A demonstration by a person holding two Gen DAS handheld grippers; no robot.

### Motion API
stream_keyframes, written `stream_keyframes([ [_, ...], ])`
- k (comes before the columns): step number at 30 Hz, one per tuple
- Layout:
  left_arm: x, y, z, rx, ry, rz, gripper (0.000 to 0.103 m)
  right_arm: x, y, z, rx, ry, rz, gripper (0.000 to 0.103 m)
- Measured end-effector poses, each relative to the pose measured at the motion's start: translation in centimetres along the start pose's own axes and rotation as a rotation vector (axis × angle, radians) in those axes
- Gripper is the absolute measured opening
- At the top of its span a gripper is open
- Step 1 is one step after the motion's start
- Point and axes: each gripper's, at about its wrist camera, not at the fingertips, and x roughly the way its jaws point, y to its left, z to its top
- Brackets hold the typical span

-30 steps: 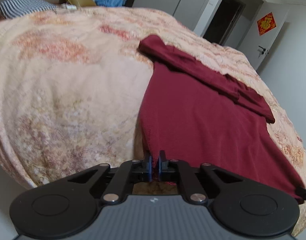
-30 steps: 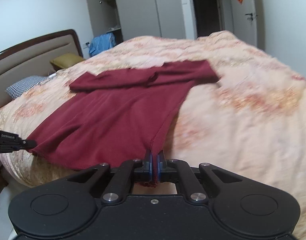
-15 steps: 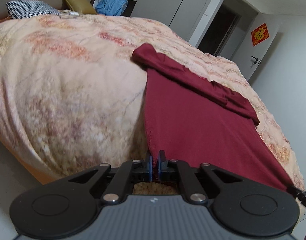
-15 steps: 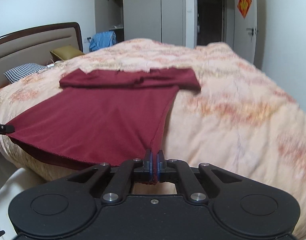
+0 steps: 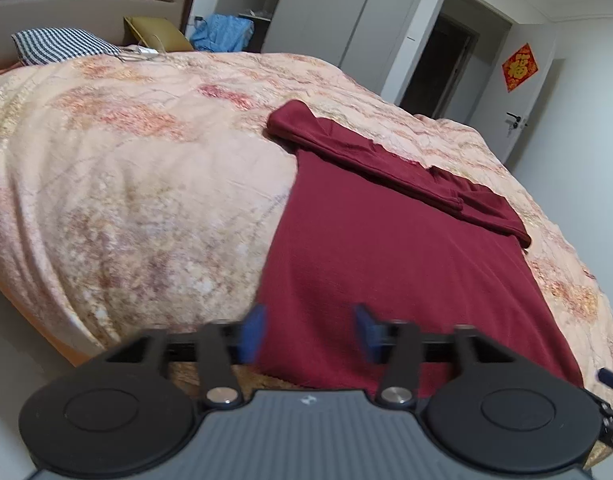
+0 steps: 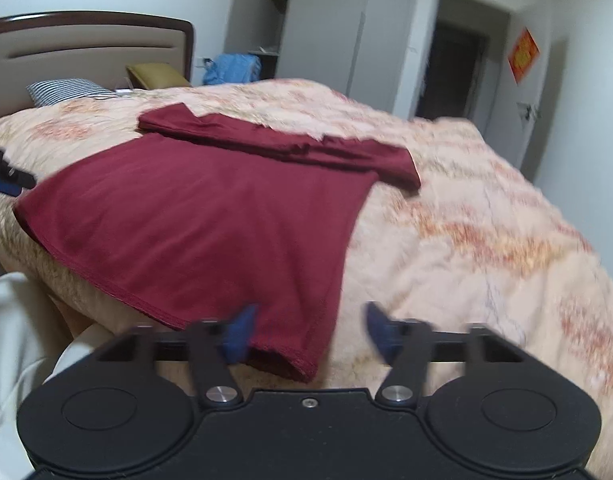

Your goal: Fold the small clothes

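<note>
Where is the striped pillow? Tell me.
In both wrist views the striped pillow lies far left, against the headboard, beside the olive cushion.

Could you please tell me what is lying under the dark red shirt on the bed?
The dark red shirt lies spread on a peach floral bedspread, which shows on both sides and beyond it. The bedspread beneath the cloth is covered, so anything under it cannot be seen.

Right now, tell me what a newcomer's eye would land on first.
A dark red garment lies spread flat on the peach floral bedspread, its hem at the bed's near edge. Both grippers' jaws are opening beside that hem, pads off the cloth. A striped pillow sits by the headboard.
</note>
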Motion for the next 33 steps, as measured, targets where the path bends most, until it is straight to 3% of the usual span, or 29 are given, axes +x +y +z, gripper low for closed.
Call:
stream_keyframes([
  [2, -0.5, -0.2, 0.0, 0.018, -0.016, 0.011, 0.076, 0.0, 0.7, 0.0, -0.043, -0.018, 0.015, 0.085],
  [4, -0.9, -0.4, 0.0, 0.045, -0.029, 0.022, 0.094, 0.3, 1.5, 0.2, -0.078, -0.021, 0.028, 0.093],
  [6, -1.3, -0.8, 0.1, 0.075, -0.053, 0.037, 0.100, 0.7, 2.2, 0.4, -0.103, -0.016, 0.057, 0.097],
  [9, -1.7, -1.5, 0.1, 0.122, -0.067, 0.059, 0.103, 1.2, 3.4, 0.6, -0.166, -0.018, 0.090, 0.100],
  [16, -1.6, -2.5, -0.4, 0.164, -0.048, 0.085, 0.103, 3.1, 6.9, -0.8, -0.460, -0.016, 0.052, 0.099],
  [19, -1.7, -2.9, -0.7, 0.174, -0.044, 0.077, 0.103, 4.5, 7.9, -1.7, -0.565, -0.004, -0.015, 0.084],
  [23, -2.0, -3.6, -1.5, 0.207, -0.060, 0.044, 0.103, 4.5, 8.3, -1.9, -0.582, -0.030, -0.020, 0.072],
  [28, -2.2, -5.0, -3.4, 0.293, -0.086, 0.002, 0.103, 3.3, 8.0, -1.8, -0.550, -0.071, 0.011, 0.020],
  [33, -2.3, -6.8, -5.6, 0.409, -0.099, -0.013, 0.103, 1.7, 5.7, 1.2, -0.299, -0.081, 0.109, 0.016],
])
